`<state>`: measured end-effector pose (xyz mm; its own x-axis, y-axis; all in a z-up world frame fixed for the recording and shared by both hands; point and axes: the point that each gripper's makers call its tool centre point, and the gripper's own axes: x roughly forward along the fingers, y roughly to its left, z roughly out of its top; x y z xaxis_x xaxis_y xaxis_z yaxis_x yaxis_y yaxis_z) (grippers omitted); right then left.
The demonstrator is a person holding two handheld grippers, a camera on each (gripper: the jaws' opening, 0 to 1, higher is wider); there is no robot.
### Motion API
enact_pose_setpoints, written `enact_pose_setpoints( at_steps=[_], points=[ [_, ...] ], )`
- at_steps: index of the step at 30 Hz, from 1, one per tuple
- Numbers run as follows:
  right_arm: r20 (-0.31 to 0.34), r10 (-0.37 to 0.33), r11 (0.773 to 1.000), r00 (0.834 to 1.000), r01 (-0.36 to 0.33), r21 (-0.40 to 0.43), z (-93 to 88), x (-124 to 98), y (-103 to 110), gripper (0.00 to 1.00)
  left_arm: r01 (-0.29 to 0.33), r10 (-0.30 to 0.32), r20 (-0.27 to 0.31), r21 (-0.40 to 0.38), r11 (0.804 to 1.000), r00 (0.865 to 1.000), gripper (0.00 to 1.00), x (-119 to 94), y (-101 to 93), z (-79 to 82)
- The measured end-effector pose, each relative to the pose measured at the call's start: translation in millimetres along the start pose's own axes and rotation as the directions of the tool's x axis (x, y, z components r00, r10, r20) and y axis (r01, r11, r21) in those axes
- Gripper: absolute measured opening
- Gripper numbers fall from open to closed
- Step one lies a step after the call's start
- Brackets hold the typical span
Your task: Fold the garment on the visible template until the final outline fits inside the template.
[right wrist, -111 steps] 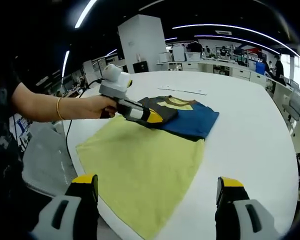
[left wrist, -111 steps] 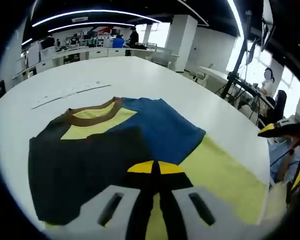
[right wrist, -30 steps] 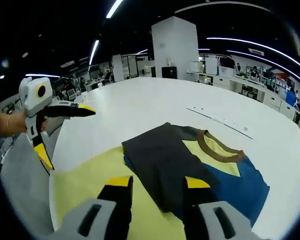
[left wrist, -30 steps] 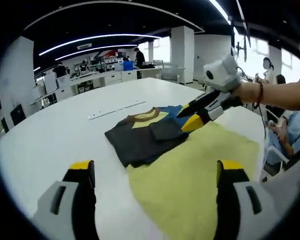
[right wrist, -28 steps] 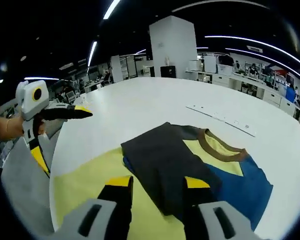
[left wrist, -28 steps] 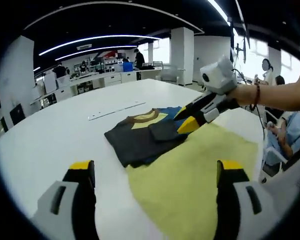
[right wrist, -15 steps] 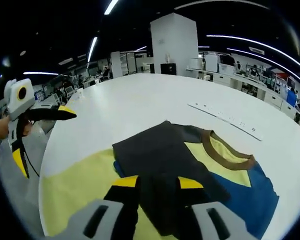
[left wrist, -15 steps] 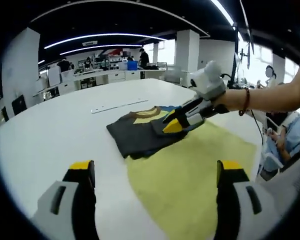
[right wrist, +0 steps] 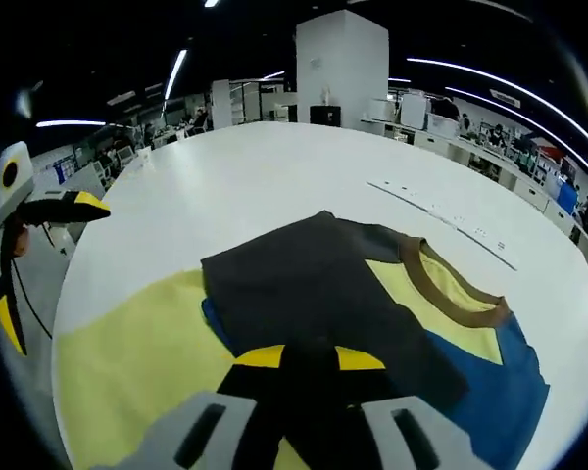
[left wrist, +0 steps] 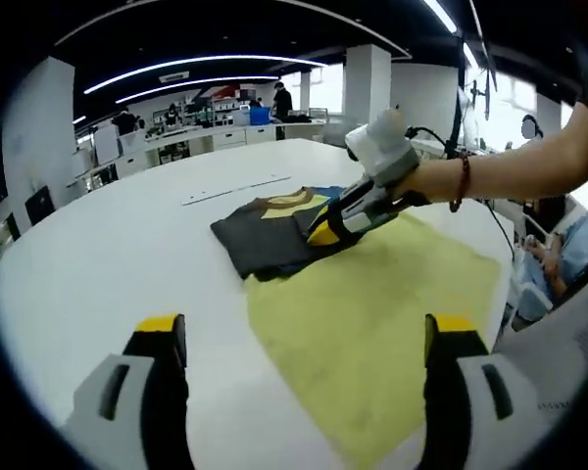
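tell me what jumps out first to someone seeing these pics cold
The folded garment, dark grey, yellow and blue with a brown collar, lies on the far end of a pale yellow template on the white table. The right claw, held in a person's hand, is shut on the garment's dark fold. The left claw hangs open near the table's edge.

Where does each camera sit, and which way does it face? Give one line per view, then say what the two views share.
Left gripper view: rides the open left gripper, held back above the table, facing the garment; a person's forearm shows.
Right gripper view: rides the right gripper, low over the garment, jaws closed on its dark fabric.
Shared: garment, yellow template, table, right gripper.
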<state>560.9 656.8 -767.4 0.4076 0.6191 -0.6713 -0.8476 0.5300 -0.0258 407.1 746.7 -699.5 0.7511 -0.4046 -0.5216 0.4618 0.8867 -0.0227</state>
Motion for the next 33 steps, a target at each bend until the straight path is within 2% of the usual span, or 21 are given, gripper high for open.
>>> enact_pose_setpoints(
  at_steps=[3, 4, 6, 10, 17, 23, 29, 33],
  points=[
    [0.001, -0.011, 1.000, 1.000, 0.011, 0.003, 0.6, -0.8, -2.4, 0.07, -0.001, 0.001, 0.001, -0.006, 1.000, 1.000, 0.99, -1.4, -1.1, -0.7],
    [0.003, -0.022, 0.999, 1.000, 0.022, 0.026, 0.9, -1.3, -3.6, 0.06, -0.002, 0.002, -0.003, -0.004, 1.000, 1.000, 0.98, -1.6, -1.1, -1.7],
    [0.003, -0.024, 0.999, 1.000, 0.024, 0.031, 0.4, -1.2, -3.5, 0.00, -0.010, 0.010, -0.031, 0.006, 1.000, 0.999, 0.98, -1.1, 0.6, -8.1],
    [0.005, -0.041, 0.998, 0.999, 0.041, 0.037, 0.2, -2.5, -3.2, 0.00, -0.013, 0.013, -0.033, -0.004, 1.000, 0.999, 0.98, -2.2, 1.5, -10.7],
    [0.031, -0.038, 0.992, 0.999, 0.034, 0.123, 0.9, -12.2, -10.7, 0.00, -0.019, 0.019, -0.018, 0.003, 1.000, 1.000, 0.99, -6.3, 3.1, -7.6],
    [0.038, -0.052, 0.984, 0.998, 0.045, 0.172, -2.8, -31.2, -17.0, 0.00, -0.016, 0.017, -0.014, 0.019, 1.000, 1.000, 0.99, -8.0, 2.7, -5.1],
    [0.075, -0.116, 0.969, 0.990, 0.096, 0.228, -8.0, -56.4, -32.0, 0.00, -0.017, 0.017, -0.008, 0.021, 1.000, 1.000, 0.99, -6.8, 0.7, -1.8],
    [0.075, -0.150, 0.960, 0.986, 0.128, 0.249, -16.7, -69.6, -39.1, 0.00, -0.012, 0.012, -0.007, 0.029, 1.000, 1.000, 0.99, -6.7, -3.3, 0.9]
  ],
)
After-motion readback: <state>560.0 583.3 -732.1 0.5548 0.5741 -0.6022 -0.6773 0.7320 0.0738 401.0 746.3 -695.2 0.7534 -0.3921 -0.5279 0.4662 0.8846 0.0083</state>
